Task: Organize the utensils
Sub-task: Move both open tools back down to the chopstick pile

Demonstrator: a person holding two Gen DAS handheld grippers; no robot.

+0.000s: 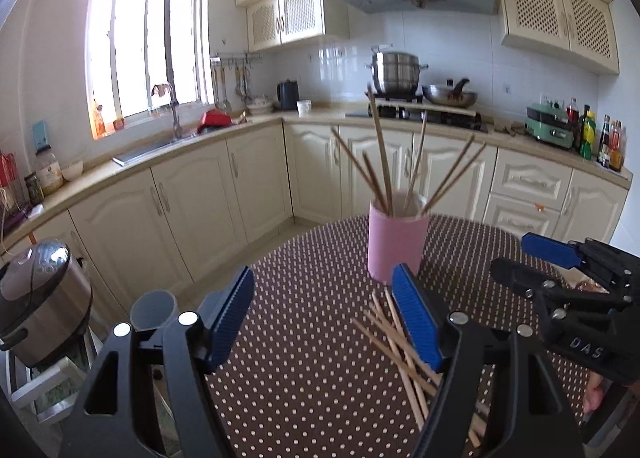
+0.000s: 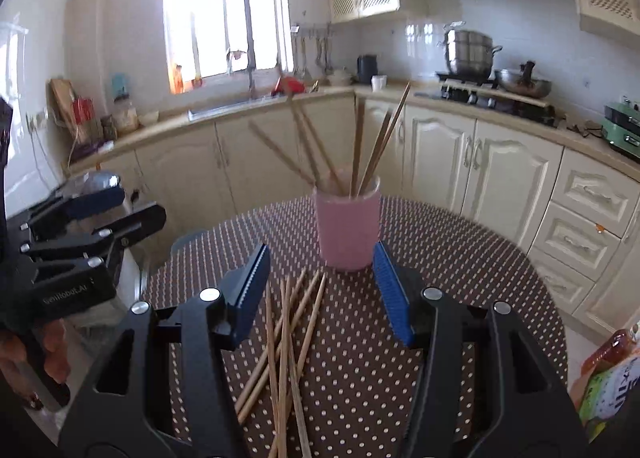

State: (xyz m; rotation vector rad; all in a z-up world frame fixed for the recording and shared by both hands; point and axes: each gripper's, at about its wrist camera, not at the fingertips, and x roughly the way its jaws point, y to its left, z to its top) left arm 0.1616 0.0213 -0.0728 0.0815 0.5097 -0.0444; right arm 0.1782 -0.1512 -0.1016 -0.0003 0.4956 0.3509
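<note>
We hold left gripper (image 1: 324, 320) and right gripper (image 2: 320, 292) spread, empty, above table (image 2: 460, 258); loose chopsticks (image 2: 286, 346) lie heaped before pink cup (image 2: 348, 232); several already stand inside; right sits over heap, likely picking next.

Round table, brown cloth with white dots, and two things sitting on it.

The table (image 2: 460, 258) wears its dotted cloth right out to the curved edge. Toward the far side a pink cup (image 2: 347, 232) stands upright with several chopsticks leaning out of it in different directions. Nearer us, just in front of the cup, a loose heap of chopsticks (image 2: 286, 350) lies flat on the cloth, crossing one over another.
</note>
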